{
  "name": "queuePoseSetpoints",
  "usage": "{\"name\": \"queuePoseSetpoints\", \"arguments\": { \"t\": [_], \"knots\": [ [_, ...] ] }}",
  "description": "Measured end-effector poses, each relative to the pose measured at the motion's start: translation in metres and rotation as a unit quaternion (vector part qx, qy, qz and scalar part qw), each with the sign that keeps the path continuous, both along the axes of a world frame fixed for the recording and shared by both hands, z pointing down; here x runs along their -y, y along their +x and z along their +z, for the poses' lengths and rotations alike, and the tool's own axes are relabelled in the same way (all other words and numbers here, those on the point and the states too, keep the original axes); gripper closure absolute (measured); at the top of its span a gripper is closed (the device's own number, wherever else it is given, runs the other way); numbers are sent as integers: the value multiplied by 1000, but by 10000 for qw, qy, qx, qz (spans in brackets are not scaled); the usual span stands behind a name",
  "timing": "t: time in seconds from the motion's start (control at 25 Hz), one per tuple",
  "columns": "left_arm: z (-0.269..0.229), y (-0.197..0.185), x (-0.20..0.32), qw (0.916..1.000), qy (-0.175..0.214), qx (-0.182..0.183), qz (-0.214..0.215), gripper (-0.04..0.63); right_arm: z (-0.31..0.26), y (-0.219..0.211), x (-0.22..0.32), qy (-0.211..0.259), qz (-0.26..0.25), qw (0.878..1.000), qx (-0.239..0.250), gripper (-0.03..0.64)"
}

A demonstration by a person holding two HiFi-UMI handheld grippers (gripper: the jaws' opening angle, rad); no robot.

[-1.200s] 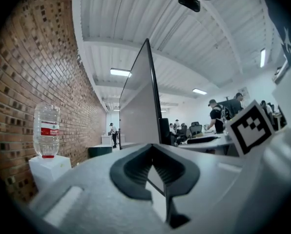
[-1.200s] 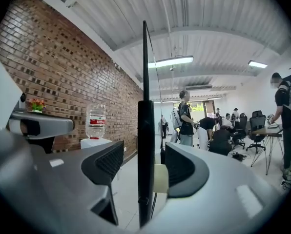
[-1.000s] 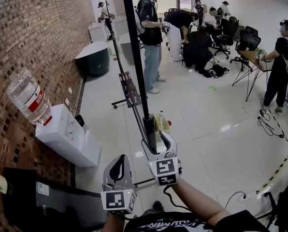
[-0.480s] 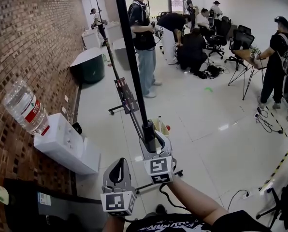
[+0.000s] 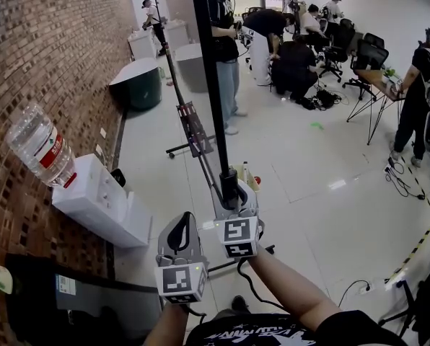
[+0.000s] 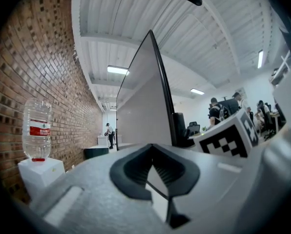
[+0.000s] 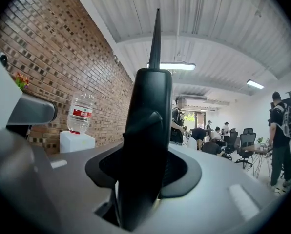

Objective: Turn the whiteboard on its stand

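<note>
The whiteboard (image 5: 210, 85) shows edge-on in the head view as a thin black frame running from the top down to a black corner cap (image 5: 230, 186). My right gripper (image 5: 234, 195) has its jaws around that cap; they have just been closing and now press on it. In the right gripper view the black frame (image 7: 148, 130) fills the space between the jaws of the right gripper (image 7: 146, 177). My left gripper (image 5: 179, 238) hangs left of it and a little nearer to me, shut and holding nothing. The left gripper view shows the board's grey face (image 6: 140, 106) ahead of the left gripper (image 6: 157, 182).
The board's stand (image 5: 193, 132) and its foot (image 5: 176, 150) lie beyond the grippers. A white water dispenser (image 5: 92, 200) with a bottle (image 5: 40, 144) stands against the brick wall on the left. A person (image 5: 226, 56) stands close behind the board. A black case (image 5: 63, 301) sits lower left.
The right gripper's jaws have narrowed around the black corner of the frame. Both grippers have shifted slightly, and the board's edge now leans a little more upright in the view.
</note>
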State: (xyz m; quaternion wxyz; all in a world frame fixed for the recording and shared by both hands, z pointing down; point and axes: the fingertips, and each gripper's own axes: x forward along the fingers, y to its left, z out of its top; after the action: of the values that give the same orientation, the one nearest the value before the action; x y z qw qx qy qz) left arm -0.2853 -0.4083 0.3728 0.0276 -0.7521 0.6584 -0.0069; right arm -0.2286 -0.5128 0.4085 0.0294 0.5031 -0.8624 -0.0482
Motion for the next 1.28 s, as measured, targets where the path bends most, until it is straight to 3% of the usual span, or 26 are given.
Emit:
{"name": "queuePoseSetpoints", "arguments": {
  "t": [0.88, 1.28],
  "knots": [
    [20, 7, -22, 9998, -190, -56, -27, 591, 8, 14, -27, -250, 92, 9995, 146, 459],
    [18, 36, -42, 9999, -130, -16, 50, 591, 8, 30, -58, -261, 73, 9995, 185, 459]
  ]
}}
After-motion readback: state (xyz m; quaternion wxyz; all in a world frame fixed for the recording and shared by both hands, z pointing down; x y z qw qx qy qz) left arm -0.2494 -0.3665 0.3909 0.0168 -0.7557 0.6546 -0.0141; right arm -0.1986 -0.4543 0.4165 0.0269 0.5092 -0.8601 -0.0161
